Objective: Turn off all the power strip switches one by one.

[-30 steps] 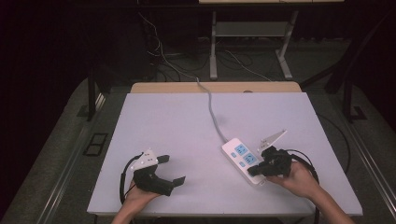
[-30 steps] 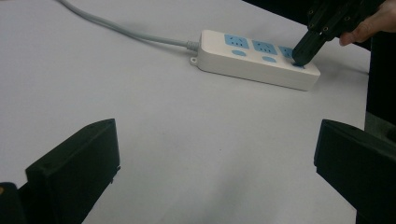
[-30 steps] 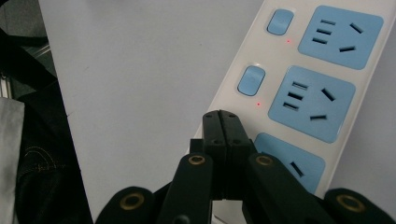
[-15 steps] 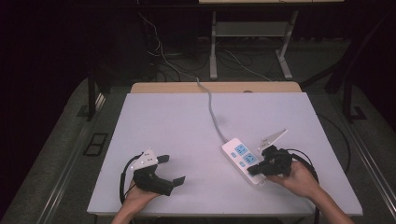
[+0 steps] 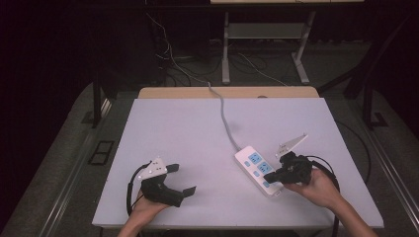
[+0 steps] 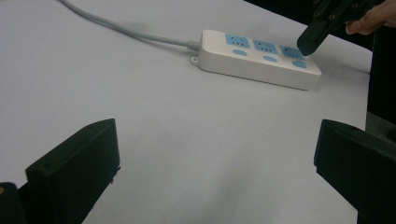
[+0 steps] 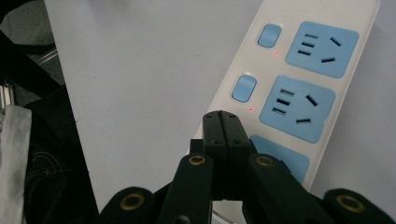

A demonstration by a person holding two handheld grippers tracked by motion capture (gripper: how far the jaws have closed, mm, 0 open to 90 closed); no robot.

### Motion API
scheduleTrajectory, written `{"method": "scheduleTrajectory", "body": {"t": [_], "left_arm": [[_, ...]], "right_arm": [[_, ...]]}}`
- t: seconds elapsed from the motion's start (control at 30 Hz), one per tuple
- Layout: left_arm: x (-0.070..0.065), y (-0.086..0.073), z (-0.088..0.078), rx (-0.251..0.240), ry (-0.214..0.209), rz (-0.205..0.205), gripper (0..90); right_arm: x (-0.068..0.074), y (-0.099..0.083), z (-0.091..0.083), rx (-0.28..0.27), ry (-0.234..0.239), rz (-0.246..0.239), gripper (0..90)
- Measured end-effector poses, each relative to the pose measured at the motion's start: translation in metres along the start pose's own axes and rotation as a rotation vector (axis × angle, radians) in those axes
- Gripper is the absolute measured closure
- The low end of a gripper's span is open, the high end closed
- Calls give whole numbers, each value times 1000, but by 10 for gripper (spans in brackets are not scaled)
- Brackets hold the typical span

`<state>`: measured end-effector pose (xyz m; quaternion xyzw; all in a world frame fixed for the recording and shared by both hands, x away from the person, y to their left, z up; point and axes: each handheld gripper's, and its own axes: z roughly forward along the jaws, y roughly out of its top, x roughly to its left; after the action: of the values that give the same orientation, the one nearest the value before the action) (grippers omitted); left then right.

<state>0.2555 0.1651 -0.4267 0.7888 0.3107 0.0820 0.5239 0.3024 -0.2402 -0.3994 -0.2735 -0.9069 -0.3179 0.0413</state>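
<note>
In the high view, a white power strip (image 5: 258,170) with blue sockets lies right of centre on the pale desk (image 5: 188,133), set at a slant. Its grey cable (image 5: 225,118) runs up the frame and over the desk's far edge. The right tongs (image 5: 269,175), held in a hand (image 5: 316,187) at the lower right, rest their tip on the near end of the strip, jaws pressed together with nothing between them. The left tongs (image 5: 184,181) sit at the lower left of the frame, well apart from the strip, with jaws spread wide and grasping nothing.

In the left gripper view, the two black jaws rise from the lower corners, far apart, with bare desk (image 6: 187,140) between them. The power strip (image 6: 259,60) lies in the upper middle of the frame, its cable (image 6: 121,28) trailing to the upper left. The right tongs (image 6: 310,39) come down from the upper right onto the strip's right-hand end, at its last blue socket.

In the right gripper view, the clenched tongs (image 7: 221,133) stand at the centre bottom, the tip over the left edge of the power strip (image 7: 289,88) beside the lowest socket. Two blue switches (image 7: 269,35) show higher up along the strip, each with a small red light just below it. Dark fabric (image 7: 37,154) fills the lower left corner.
</note>
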Motion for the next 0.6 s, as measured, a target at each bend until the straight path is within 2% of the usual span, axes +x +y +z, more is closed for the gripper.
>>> {"method": "scheduleTrajectory", "body": {"t": [0.6], "left_arm": [[0, 0, 0, -1, -2, 0, 0]], "right_arm": [[2, 22, -17, -14, -20, -32, 900]]}}
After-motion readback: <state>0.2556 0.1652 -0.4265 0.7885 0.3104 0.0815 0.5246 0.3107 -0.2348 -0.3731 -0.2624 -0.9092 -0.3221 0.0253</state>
